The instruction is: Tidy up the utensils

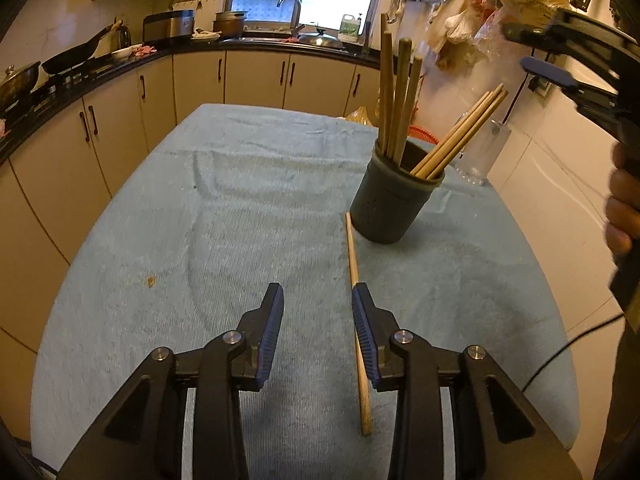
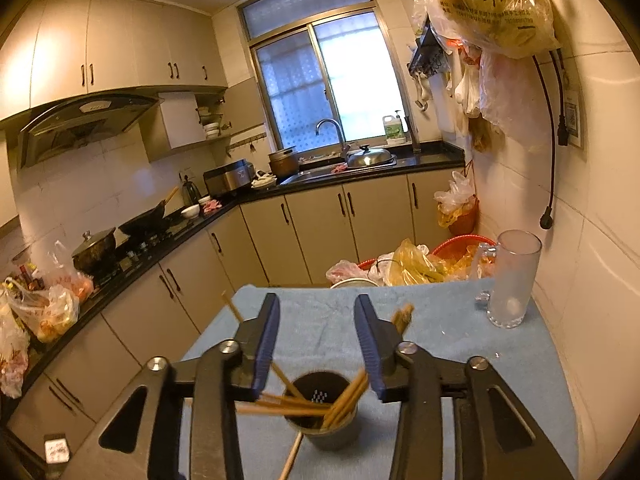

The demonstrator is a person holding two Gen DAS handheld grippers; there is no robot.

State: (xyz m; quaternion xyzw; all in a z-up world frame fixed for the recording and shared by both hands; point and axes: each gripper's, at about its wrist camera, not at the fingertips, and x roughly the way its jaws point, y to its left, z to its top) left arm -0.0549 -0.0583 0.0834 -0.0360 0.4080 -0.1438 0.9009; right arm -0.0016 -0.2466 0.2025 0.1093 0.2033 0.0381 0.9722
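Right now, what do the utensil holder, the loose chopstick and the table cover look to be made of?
Utensil holder: matte dark grey, probably plastic; small perforations dot its wall. Loose chopstick: pale tan and dull, likely bamboo or wood. Table cover: light blue cloth, finely ribbed and wrinkled, like towelling.

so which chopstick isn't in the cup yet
The single chopstick lying flat on the blue towel, just left of the dark cup. All the other chopsticks stand leaning inside that cup.
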